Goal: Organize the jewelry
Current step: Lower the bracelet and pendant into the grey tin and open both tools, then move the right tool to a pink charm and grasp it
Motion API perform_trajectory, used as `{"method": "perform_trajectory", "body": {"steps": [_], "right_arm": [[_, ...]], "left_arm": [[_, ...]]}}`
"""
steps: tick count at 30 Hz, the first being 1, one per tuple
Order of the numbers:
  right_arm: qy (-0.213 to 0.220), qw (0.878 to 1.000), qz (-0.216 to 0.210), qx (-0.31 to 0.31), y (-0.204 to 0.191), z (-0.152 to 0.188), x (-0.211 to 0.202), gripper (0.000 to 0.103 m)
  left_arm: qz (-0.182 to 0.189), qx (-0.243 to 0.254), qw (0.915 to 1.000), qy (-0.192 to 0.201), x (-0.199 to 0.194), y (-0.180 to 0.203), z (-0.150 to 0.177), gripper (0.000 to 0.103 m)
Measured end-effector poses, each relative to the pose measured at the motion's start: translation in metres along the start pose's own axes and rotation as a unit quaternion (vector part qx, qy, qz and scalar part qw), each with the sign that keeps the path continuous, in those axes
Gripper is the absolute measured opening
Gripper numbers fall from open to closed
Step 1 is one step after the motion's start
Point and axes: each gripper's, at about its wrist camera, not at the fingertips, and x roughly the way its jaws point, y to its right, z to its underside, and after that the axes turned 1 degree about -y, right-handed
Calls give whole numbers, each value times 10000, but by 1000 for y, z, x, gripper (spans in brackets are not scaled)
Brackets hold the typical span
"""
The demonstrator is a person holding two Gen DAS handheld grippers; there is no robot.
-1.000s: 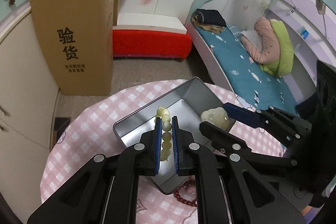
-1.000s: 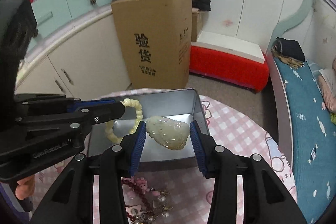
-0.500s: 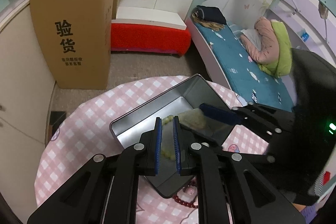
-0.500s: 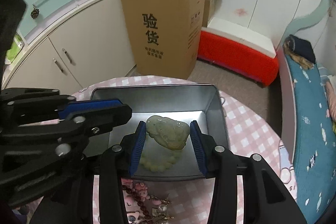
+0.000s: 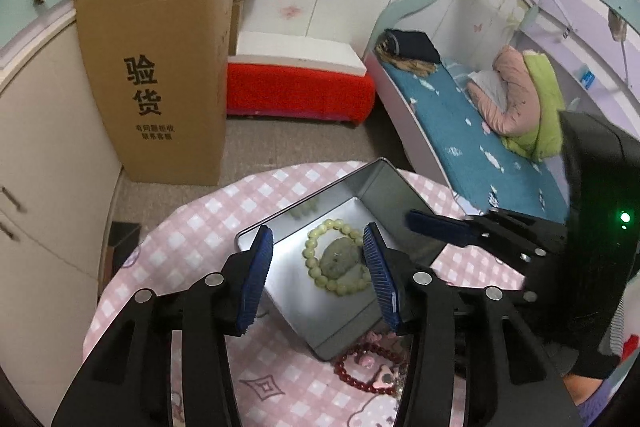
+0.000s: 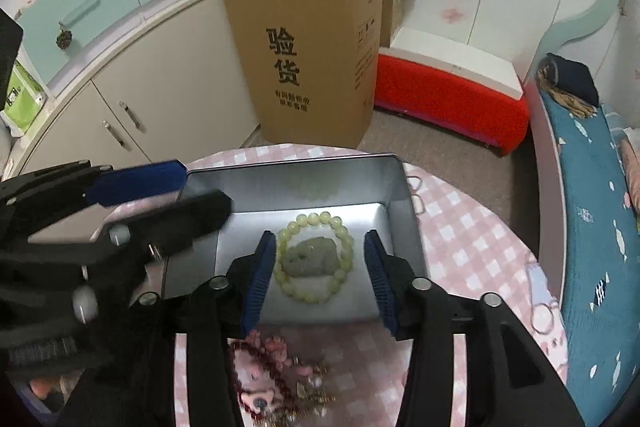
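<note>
Now that both pieces have dropped, lying in the tin: bead bracelet ringing the jade pendant. Left gripper and right gripper hovering spread, empty. Waiting outside: red bracelet.

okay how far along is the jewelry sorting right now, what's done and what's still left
Done: the pale bead bracelet and the jade pendant lie in the metal tin, pendant inside the bracelet's ring. In hand: nothing; the left gripper and right gripper are both open above the tin. Left: the red bead bracelet and pink charms on the table.
</note>
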Motion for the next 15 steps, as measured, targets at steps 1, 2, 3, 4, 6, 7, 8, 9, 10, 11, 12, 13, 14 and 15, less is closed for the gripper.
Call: {"method": "perform_trajectory", "body": {"steps": [1,2,3,4,6,7,8,9,10,11,12,13,14,15], "right_arm": [[64,10000,38,16,1,3,-6,48],[118,9999,69,37,2,8,-13,48],[169,9998,84,52,3,12,-18,48],[246,9996,84,80,5,20,-27,48],[334,9992,169,143,8,35,-40,48],[352,9990,218,157,9,43,-44,48],[375,9988,250,176,10,50,-47,48],[393,9986,263,227,12,64,-52,48],[376,9986,251,260,13,72,-53,48],[362,9986,227,309,15,83,-54,48],[362,9984,211,371,16,92,-55,48],[327,9981,229,472,19,106,-54,48],[308,9979,243,518,21,113,-55,48],[296,9976,265,571,22,121,-55,48]], "left_arm": [[-31,14,9999,103,-7,0,3,47],[-64,26,9998,163,-12,1,5,47],[-125,41,9997,222,-17,2,8,47],[-179,57,9994,286,-22,3,12,50],[-354,98,9982,481,-35,7,26,51],[-422,156,9975,553,-39,9,35,53],[-482,183,9970,581,-42,12,42,53],[-525,183,9967,590,-44,14,49,53],[-553,166,9965,601,-46,17,59,53],[-564,160,9965,593,-46,17,67,53],[-599,148,9964,577,-46,19,76,53],[-601,138,9965,568,-46,21,83,53],[-558,154,9970,520,-45,25,93,53],[-496,199,9974,476,-45,30,103,53]]}}
